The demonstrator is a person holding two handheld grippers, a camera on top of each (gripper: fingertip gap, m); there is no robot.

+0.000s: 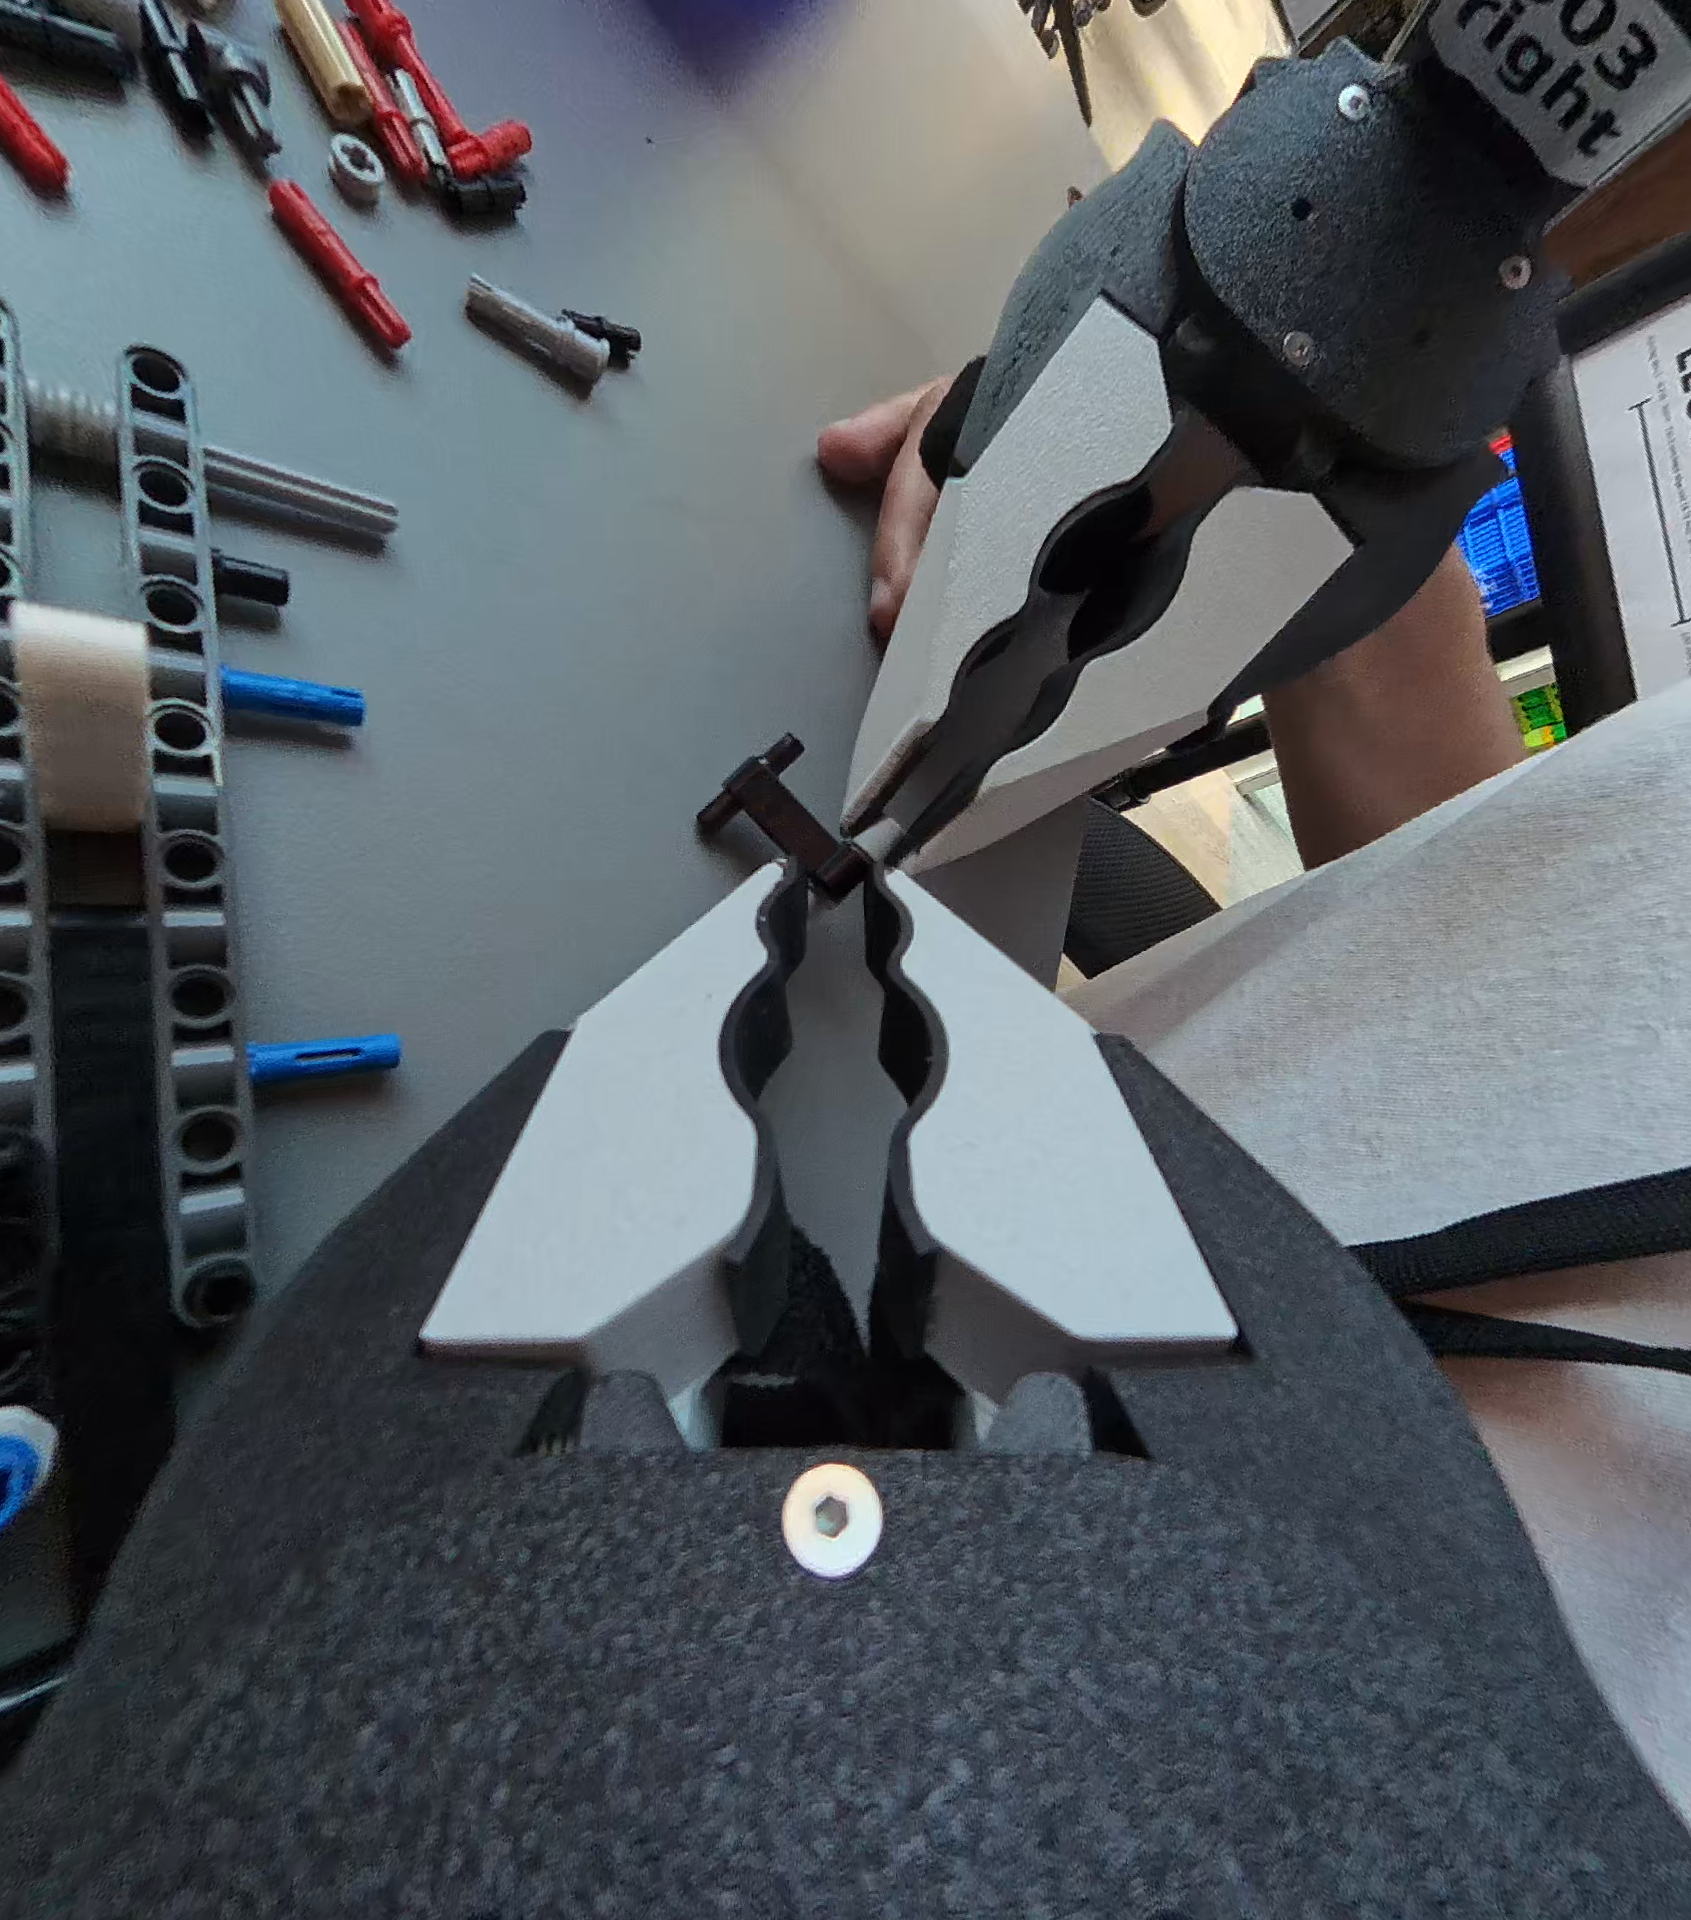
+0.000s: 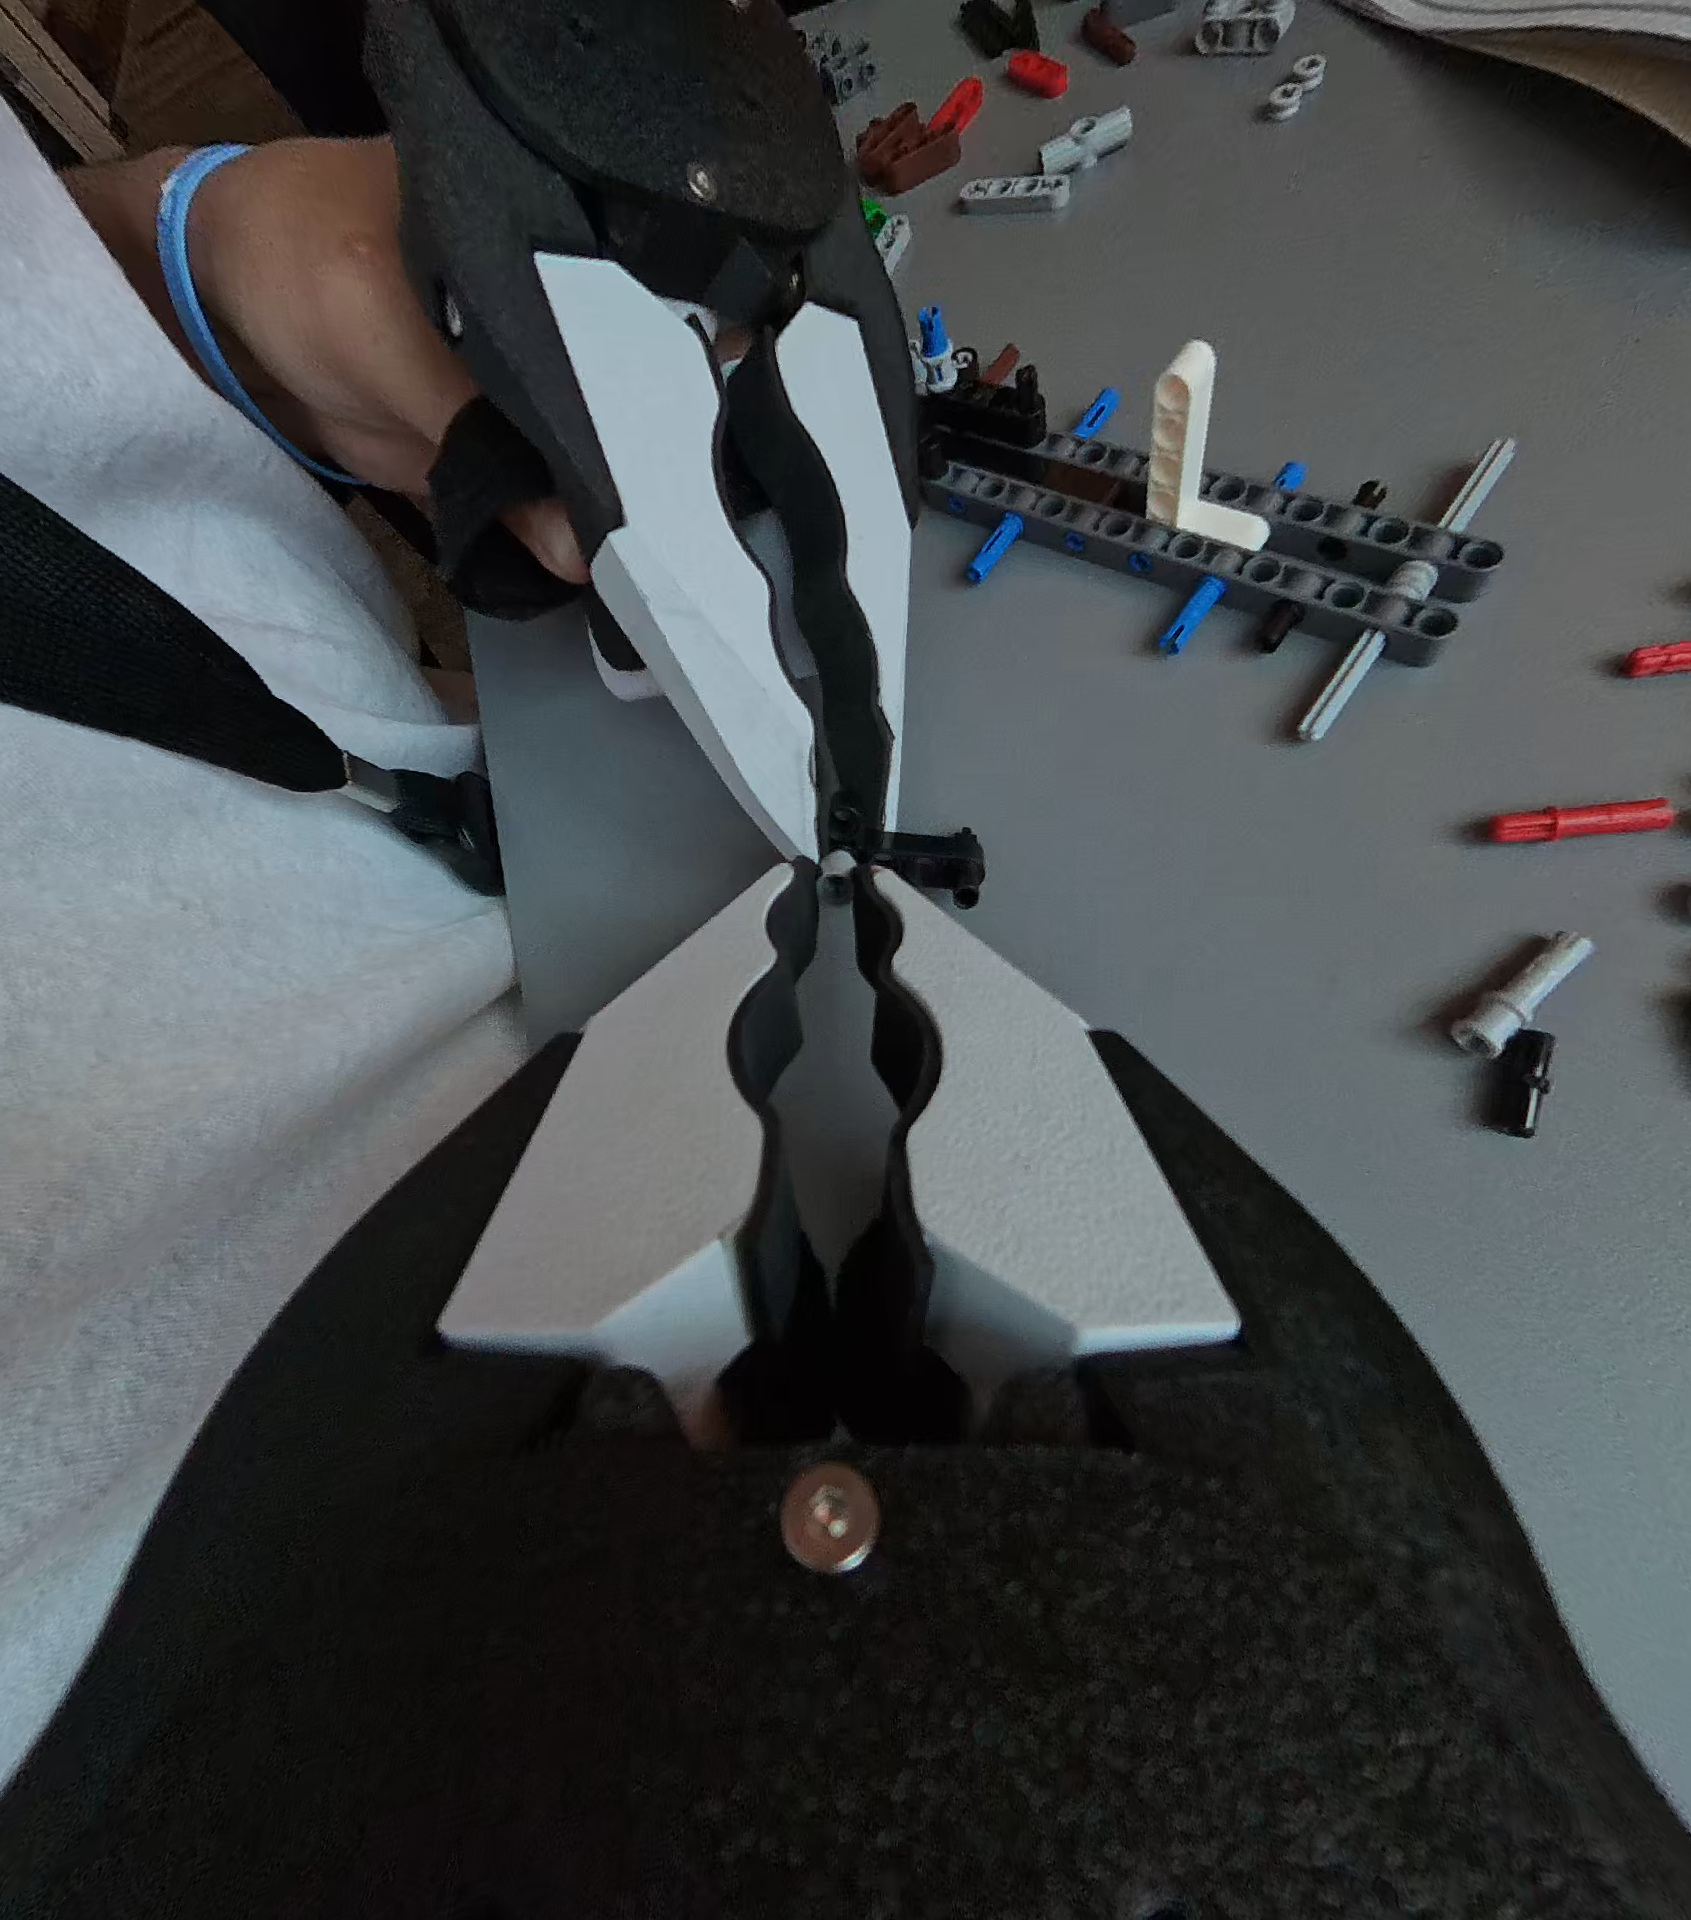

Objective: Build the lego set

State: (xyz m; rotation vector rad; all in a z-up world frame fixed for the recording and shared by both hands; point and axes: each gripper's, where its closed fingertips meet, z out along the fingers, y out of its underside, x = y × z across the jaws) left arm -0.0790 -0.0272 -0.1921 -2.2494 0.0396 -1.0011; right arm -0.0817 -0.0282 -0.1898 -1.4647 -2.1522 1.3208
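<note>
While both tongs meet tip to tip above the near edge of the grey matte table (image 1: pixel 560 644), I am joining two small parts in mid-air. My left gripper (image 1: pixel 825 878) is clenched on a small black T-shaped plastic connector (image 1: pixel 768 805); my right gripper (image 2: pixel 833 878) pinches a tiny pale pin (image 2: pixel 835 862) against it. Next, I judge, comes a straight axial push, then carrying the piece to the dark grey twin-beam plastic frame (image 2: pixel 1236 540) lying farther in on the table.
</note>
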